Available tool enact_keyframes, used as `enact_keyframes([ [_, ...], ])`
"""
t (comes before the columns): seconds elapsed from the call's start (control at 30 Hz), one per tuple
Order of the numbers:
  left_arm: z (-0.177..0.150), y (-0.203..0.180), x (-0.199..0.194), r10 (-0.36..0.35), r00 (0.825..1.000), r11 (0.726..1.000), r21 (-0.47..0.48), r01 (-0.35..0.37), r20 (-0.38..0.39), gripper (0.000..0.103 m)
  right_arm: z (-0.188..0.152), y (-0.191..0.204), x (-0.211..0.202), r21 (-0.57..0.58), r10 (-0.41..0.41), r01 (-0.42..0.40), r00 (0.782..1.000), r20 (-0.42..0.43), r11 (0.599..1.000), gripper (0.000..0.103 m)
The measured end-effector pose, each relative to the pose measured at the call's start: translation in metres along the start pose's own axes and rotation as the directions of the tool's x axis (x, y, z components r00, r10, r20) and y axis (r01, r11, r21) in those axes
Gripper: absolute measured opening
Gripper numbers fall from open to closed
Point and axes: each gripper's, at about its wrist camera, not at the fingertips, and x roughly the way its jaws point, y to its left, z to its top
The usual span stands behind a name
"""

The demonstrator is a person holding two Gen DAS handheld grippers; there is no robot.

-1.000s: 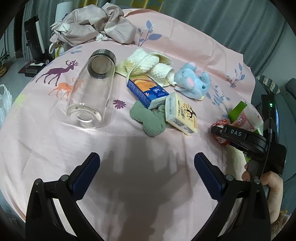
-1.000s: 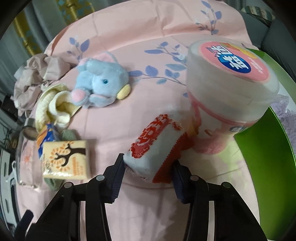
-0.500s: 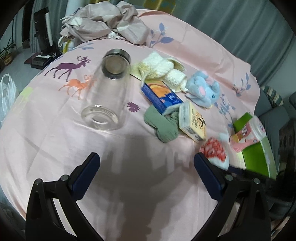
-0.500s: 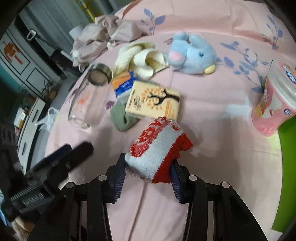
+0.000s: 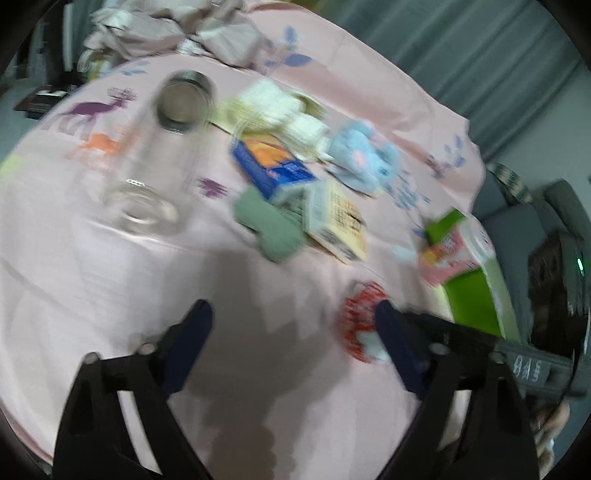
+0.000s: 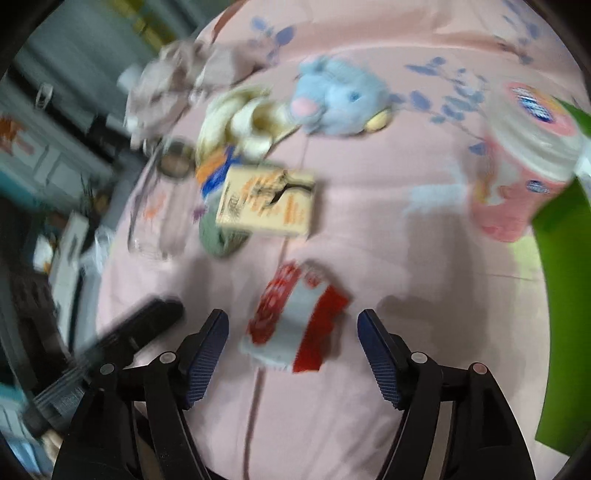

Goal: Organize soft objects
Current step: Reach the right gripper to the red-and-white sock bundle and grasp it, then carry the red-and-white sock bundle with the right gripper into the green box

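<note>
On the pink tablecloth [image 6: 424, 258], red-and-grey sock [image 6: 295, 325] lay between the right gripper [image 6: 293, 347] jaws, which were opening, pads clear of it, left gripper [image 5: 295, 332] closing on nothing.

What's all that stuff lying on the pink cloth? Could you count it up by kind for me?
Soft things: 5 (blue plush toy, cream knit, green sock, red-and-grey sock, crumpled beige cloth)
Boxes: 2 (blue box, tree-print box)
Glass jar: 1
Pink tub: 1
Total: 9
</note>
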Motion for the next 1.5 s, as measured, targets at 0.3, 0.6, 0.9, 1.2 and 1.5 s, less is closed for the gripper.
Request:
enact_keyframes([
  [0.3,-0.024,-0.033,0.034,-0.095,0.986,0.991,0.083,0.107,-0.134,0.040,0.004,-0.001,0.026,0.042,0.056,-0.055,0.998,-0.035,0.998,0.054],
  [0.6,-0.024,-0.050,0.041,-0.147,0.984,0.979,0.129,0.160,-0.105,0.026,0.004,-0.006,0.023,0.041,0.018,-0.018,1.000,-0.002,0.999,0.038],
  [0.9,-0.011,-0.107,0.013,-0.204,0.978,0.942,0.280,0.185,0.041,0.026,0.013,-0.009,-0.044,0.026,-0.010,0.004,0.979,0.201,1.000,0.038],
  [1.2,-0.006,-0.183,0.005,-0.306,0.950,0.865,0.432,0.254,0.055,0.026,0.008,-0.049,-0.116,0.111,-0.060,0.017,0.918,0.392,0.994,0.038],
  [1.5,-0.009,-0.253,0.025,-0.404,0.914,0.767,0.527,0.367,-0.049,0.026,-0.008,-0.103,-0.168,0.251,-0.182,0.056,0.839,0.513,0.966,0.038],
])
